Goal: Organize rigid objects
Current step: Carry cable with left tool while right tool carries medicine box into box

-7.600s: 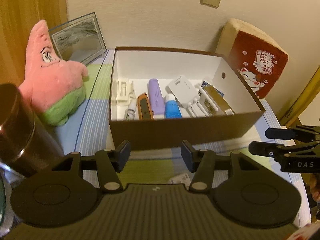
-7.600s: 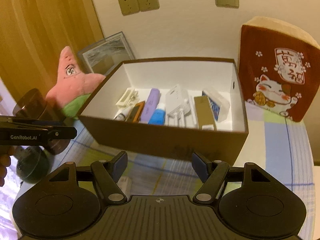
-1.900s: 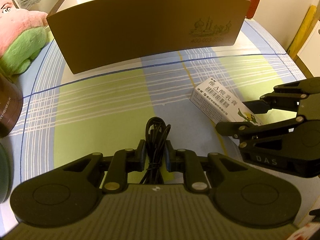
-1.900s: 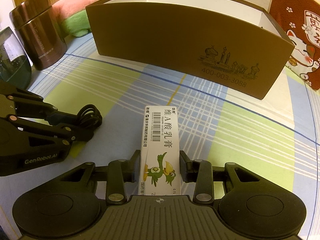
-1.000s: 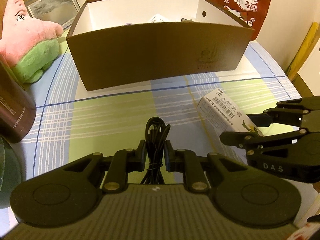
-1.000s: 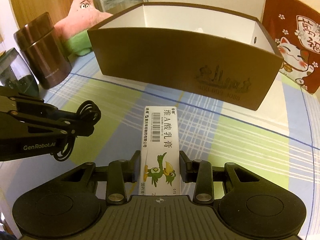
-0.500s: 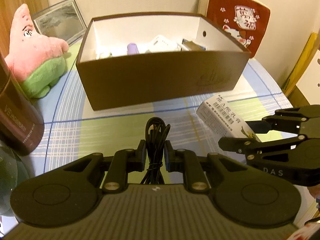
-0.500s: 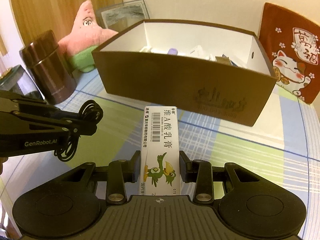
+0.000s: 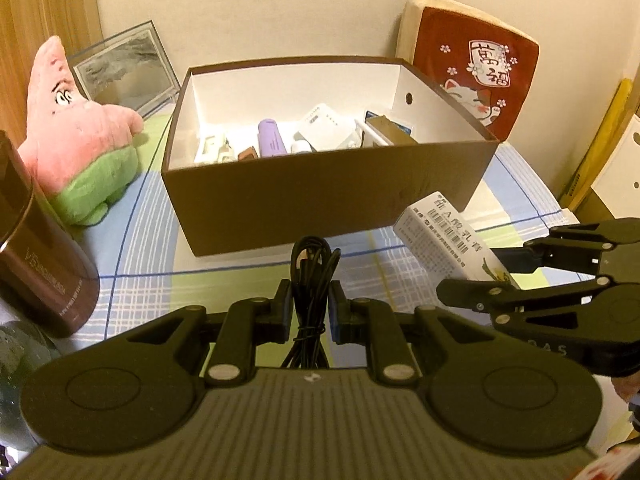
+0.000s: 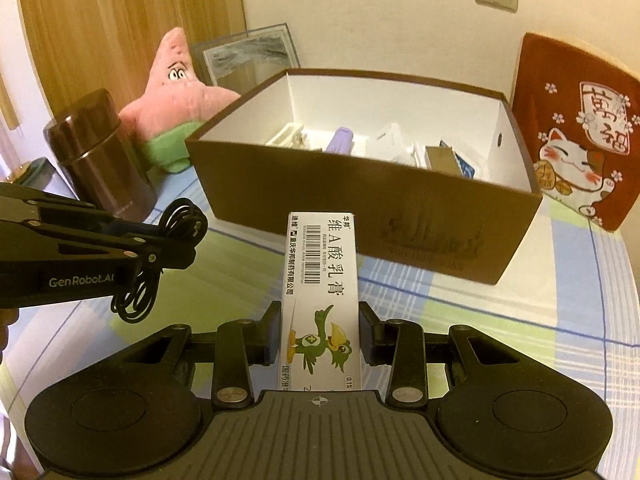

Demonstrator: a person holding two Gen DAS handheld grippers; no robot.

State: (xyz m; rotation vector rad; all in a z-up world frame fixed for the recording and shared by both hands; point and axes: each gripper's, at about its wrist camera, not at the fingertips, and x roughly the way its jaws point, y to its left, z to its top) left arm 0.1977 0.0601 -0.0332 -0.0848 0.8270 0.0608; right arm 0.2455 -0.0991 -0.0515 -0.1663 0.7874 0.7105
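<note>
Both my jaws pinch loads short of the brown box's [image 10: 360, 184] near rim: left gripper [image 9: 310, 312] the black cable [image 9: 312, 272], right gripper [image 10: 320, 336] the white carton [image 10: 322, 276].

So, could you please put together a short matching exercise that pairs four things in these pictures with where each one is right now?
Things:
1. coiled black cable
2. white carton
3. purple tube
4. brown flask

Places:
A. lying inside the brown box
B. clamped in the right gripper
C. standing on the cloth beside the pink plush
D. clamped in the left gripper

Pairs: 1-D, 2-B, 3-A, 4-C
</note>
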